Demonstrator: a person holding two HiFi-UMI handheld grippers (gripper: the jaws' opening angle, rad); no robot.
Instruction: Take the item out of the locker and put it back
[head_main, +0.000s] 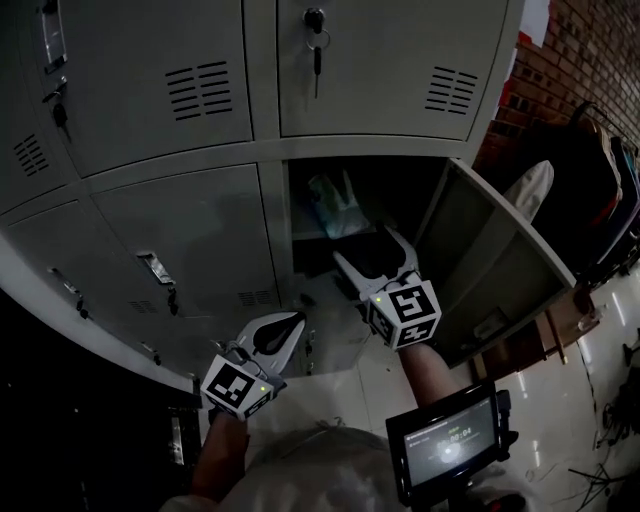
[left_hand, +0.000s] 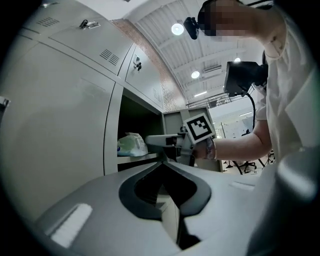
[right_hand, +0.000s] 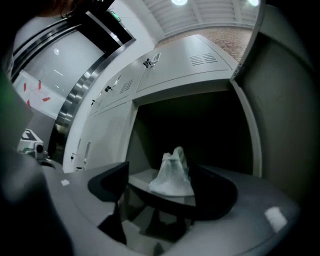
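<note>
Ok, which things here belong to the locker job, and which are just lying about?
Part of the job:
- plastic bag on the shelf
- open locker, door swung out
- right gripper, jaws apart, aimed at the bag

Just about:
- left gripper, shut, held back
- keys in the upper door
- hanging clothes
- screen by the person's chest

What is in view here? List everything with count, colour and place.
Lockers: one bank, grey, left and middle.
Open door: one, grey, swung right of the open compartment.
Plastic bag: one, pale translucent, on the shelf inside that compartment.
Keys: at least two, dark, hanging from upper locks.
Brick wall: reddish, top right.
Screen: one, black, bottom edge.
Left gripper: grey, shut, below the closed doors.
Right gripper: grey, open, at the compartment's mouth.
</note>
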